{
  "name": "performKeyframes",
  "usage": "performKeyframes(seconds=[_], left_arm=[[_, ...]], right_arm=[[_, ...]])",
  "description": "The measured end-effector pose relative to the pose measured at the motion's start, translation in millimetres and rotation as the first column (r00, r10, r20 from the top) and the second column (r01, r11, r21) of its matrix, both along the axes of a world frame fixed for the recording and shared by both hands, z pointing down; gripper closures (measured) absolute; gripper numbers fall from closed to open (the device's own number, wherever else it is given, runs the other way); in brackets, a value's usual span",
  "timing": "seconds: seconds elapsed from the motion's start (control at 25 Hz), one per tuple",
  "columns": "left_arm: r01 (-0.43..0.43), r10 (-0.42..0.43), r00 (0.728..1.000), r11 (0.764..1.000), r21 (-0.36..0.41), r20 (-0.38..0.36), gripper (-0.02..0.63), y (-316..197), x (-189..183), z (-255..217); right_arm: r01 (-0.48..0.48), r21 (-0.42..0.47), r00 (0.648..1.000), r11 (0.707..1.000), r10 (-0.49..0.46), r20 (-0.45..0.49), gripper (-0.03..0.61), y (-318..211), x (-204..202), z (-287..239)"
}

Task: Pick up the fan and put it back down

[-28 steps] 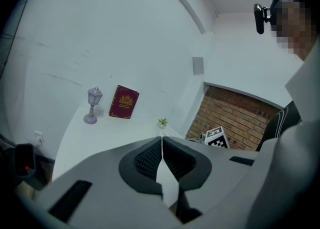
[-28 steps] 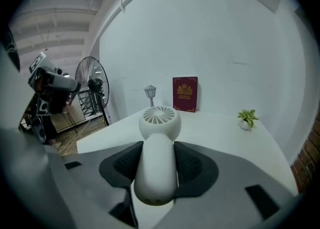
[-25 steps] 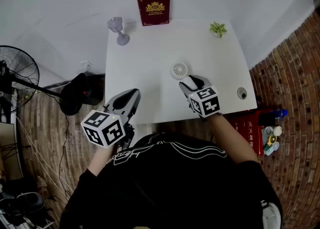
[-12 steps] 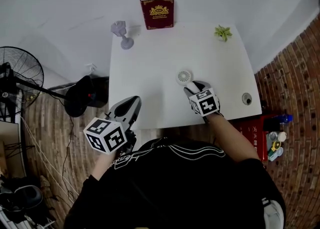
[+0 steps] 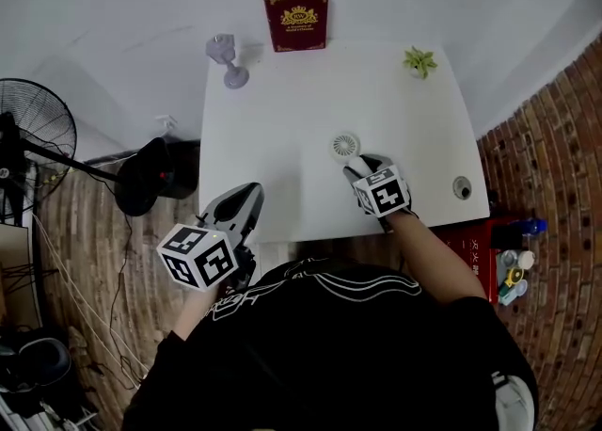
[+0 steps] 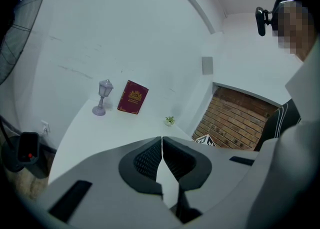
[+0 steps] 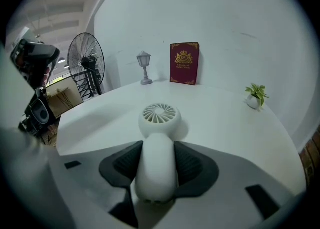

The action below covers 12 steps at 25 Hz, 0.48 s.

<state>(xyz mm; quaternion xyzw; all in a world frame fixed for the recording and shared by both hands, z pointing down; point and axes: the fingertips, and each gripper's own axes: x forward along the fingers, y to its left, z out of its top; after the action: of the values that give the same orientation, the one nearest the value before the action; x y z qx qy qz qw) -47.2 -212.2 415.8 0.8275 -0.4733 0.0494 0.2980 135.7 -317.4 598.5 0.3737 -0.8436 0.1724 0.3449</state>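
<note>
The small white hand-held fan [image 7: 159,118] has a round grille head and a thick handle. My right gripper [image 7: 156,165] is shut on that handle, both dark pads pressed against its sides. In the head view the fan [image 5: 345,147] lies low over the white table [image 5: 282,137], just ahead of the right gripper [image 5: 361,167]; whether it touches the tabletop I cannot tell. My left gripper [image 5: 237,205] hovers at the table's near left edge. Its jaws [image 6: 162,155] are shut with nothing between them.
A maroon book [image 5: 297,17] stands at the table's far edge with a small grey lamp [image 5: 226,57] to its left. A tiny potted plant [image 5: 419,62] sits at the far right. A black floor fan [image 5: 33,137] stands on the floor at left. A cable hole [image 5: 461,188] marks the near right corner.
My right gripper has sunk toward the table with the fan still in its grip. The left gripper has hardly moved.
</note>
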Motion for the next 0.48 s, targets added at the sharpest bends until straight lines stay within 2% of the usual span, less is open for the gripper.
performKeyframes(seconds=[0.24, 0.28, 0.36, 0.48], left_arm=[[-0.006, 0.006, 1.0, 1.0, 0.005, -0.004, 0.581, 0.4, 1.8, 2.4], [-0.01, 0.01, 1.0, 1.0, 0.006, -0.004, 0.581, 0.9, 2.5, 2.6], [-0.017, 0.017, 1.0, 1.0, 0.006, -0.005, 0.581, 1.5, 4.0, 2.2], [-0.031, 0.031, 0.999, 0.999, 0.009, -0.006, 0.581, 2.7, 5.7, 0.3]], right_arm=[[0.002, -0.014, 1.0, 1.0, -0.001, 0.006, 0.38, -0.5, -1.1, 0.8], [-0.005, -0.015, 1.0, 1.0, 0.005, 0.013, 0.368, 0.0, -0.9, 0.3], [-0.02, -0.015, 0.999, 1.0, 0.02, 0.037, 0.304, 1.4, 0.2, -2.9], [-0.045, 0.003, 0.997, 0.999, 0.044, 0.066, 0.293, 1.9, 5.1, -14.3]])
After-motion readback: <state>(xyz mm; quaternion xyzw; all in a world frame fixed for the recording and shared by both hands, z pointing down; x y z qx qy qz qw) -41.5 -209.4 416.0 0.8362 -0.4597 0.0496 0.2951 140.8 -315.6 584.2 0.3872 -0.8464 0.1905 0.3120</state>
